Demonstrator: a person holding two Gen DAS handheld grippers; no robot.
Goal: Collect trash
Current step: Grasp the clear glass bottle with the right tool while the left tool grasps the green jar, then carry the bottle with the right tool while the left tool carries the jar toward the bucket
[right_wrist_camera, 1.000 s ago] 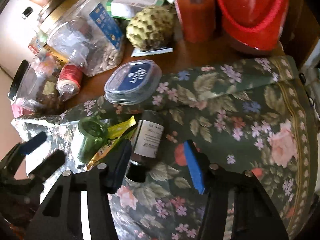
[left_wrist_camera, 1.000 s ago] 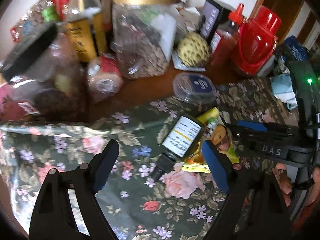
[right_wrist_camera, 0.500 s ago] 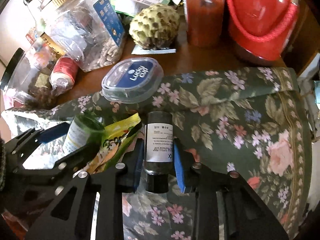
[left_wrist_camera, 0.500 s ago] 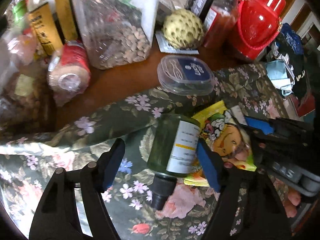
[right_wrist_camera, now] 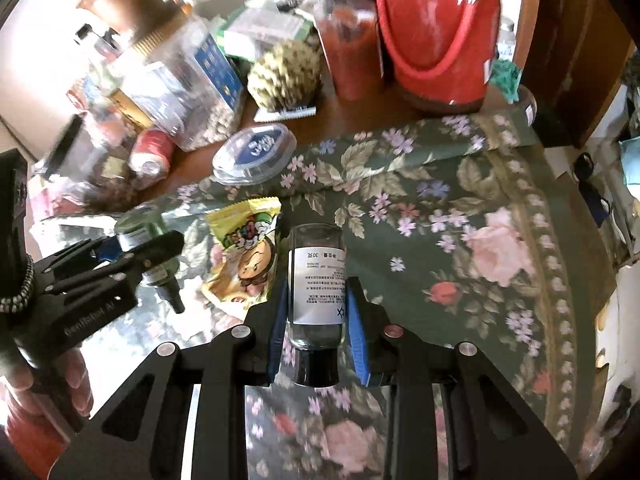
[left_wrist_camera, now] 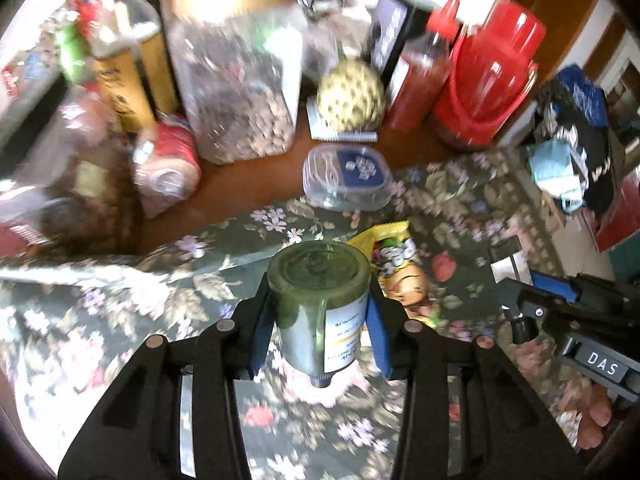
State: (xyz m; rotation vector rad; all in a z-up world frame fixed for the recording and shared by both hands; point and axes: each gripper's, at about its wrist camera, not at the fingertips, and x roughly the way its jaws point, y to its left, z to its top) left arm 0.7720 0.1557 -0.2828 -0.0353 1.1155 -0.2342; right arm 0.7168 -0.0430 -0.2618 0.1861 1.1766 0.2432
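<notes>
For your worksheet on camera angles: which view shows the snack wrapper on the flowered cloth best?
The right wrist view: the snack wrapper lies almost whole beside the clear bottle. In the left wrist view, the green bottle hides much of the wrapper, and blur smears it.

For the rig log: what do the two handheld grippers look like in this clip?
Both the left gripper and right gripper are black angular frames with silver pivot screws and blue finger pads. The right one's body carries a white "DAS" label; the left's has faint lettering and a braided cord.
</notes>
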